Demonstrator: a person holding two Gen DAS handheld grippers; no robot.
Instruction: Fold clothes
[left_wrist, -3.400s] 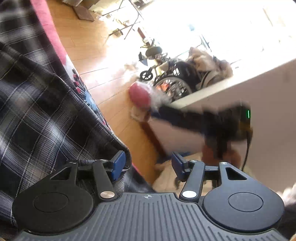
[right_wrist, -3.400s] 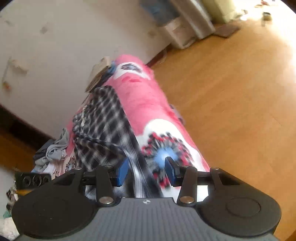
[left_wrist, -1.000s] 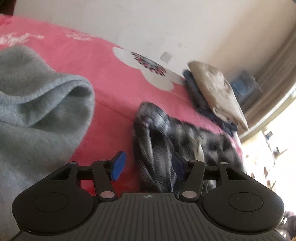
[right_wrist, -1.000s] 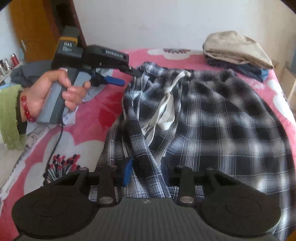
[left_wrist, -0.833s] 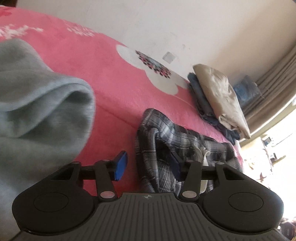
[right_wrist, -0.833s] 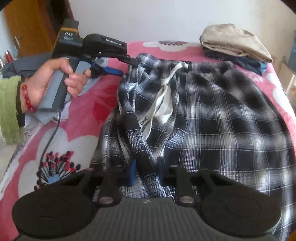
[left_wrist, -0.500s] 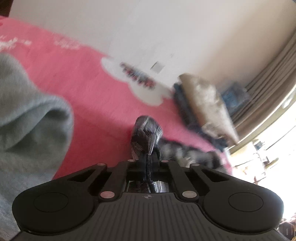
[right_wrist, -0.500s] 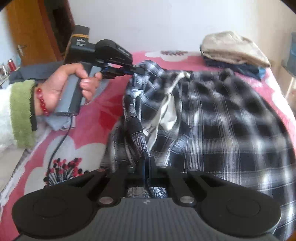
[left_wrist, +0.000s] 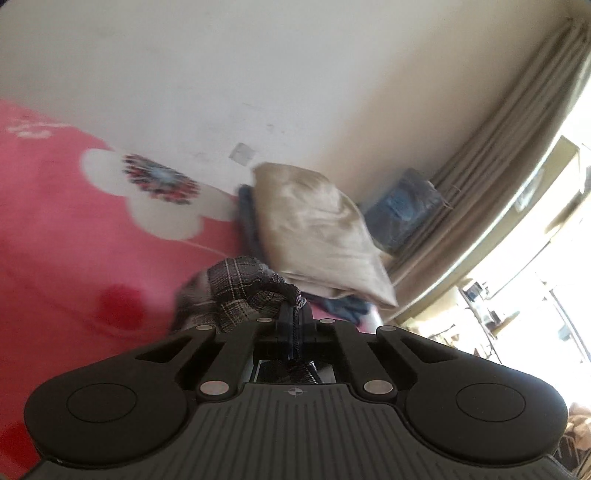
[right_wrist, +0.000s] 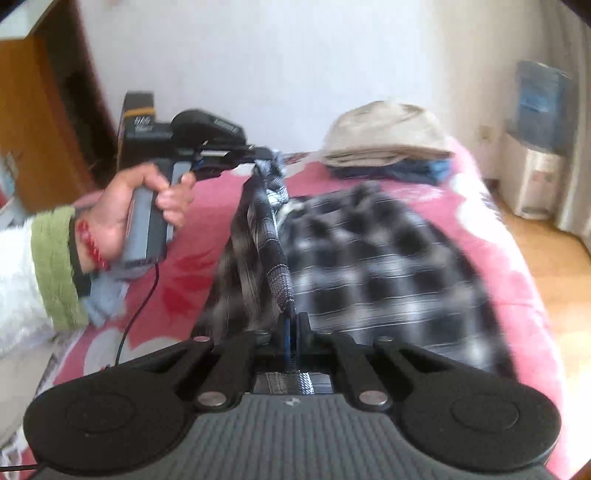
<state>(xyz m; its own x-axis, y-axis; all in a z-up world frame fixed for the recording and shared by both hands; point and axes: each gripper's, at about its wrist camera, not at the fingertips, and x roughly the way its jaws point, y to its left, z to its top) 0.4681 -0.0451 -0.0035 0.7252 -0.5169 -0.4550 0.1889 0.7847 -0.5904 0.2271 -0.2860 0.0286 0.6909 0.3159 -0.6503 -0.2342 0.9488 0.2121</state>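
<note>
Two hand-held grippers are lifting one garment off a bed. The garment is a pair of black, grey and white plaid trousers (right_wrist: 388, 266) of soft woven cloth. Most of the cloth lies spread across a pink bed blanket with white flower prints (right_wrist: 517, 266), on the right half of the right wrist view.

The right gripper (right_wrist: 291, 332), black with blue pads, sits at the bottom centre of its own camera's view. Its jaws are clenched on a gathered edge of the plaid cloth. From there a tight band of fabric rises up and away to the left gripper (right_wrist: 264, 153), whose jaws are also clamped on the same edge, at its far end. The stretch of cloth between the two grippers is raised off the blanket, and the fabric hanging below it is blurred.

A person's left hand (right_wrist: 144, 206) grips the grey handle of the left gripper. A red bead bracelet (right_wrist: 90, 243) circles the wrist, next to a green fleece cuff (right_wrist: 55, 266) on a white sleeve.

In the left wrist view, the left gripper's jaws (left_wrist: 291, 317) pinch a bunched fold of plaid.

At the far end of the bed, near the wall, rests a folded beige garment (right_wrist: 388, 136) on top of folded blue clothes (right_wrist: 417, 170).
</note>
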